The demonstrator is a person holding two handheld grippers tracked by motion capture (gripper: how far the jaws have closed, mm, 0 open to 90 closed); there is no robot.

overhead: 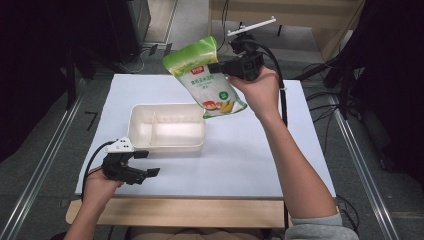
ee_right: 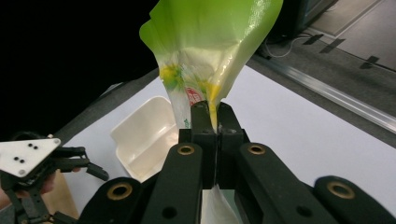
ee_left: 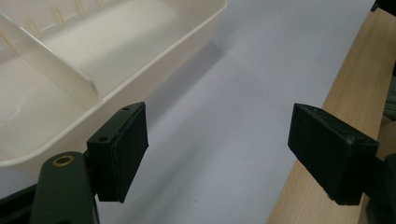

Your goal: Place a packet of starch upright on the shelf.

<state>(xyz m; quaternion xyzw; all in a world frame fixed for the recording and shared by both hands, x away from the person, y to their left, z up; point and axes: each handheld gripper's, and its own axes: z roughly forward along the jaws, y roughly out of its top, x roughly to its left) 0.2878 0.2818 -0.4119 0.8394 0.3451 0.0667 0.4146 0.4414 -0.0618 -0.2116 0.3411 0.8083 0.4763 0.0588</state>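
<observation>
A green and white snack bag (overhead: 207, 77) hangs in the air above the far right corner of a cream two-compartment tray (overhead: 137, 122). My right gripper (overhead: 220, 68) is shut on the bag's side, well above the table. In the right gripper view the jaws pinch the bag (ee_right: 210, 51) flat, with the tray (ee_right: 140, 140) below. My left gripper (overhead: 147, 164) rests near the table's front left edge, open, nothing between its jaws. Its view has the tray's near corner (ee_left: 140, 88) just beyond the left pad.
A white table top (overhead: 250, 155) spreads around the tray, with a wooden strip (overhead: 200, 212) along the near edge. Cables and dark equipment lie on the floor behind and to both sides of the table.
</observation>
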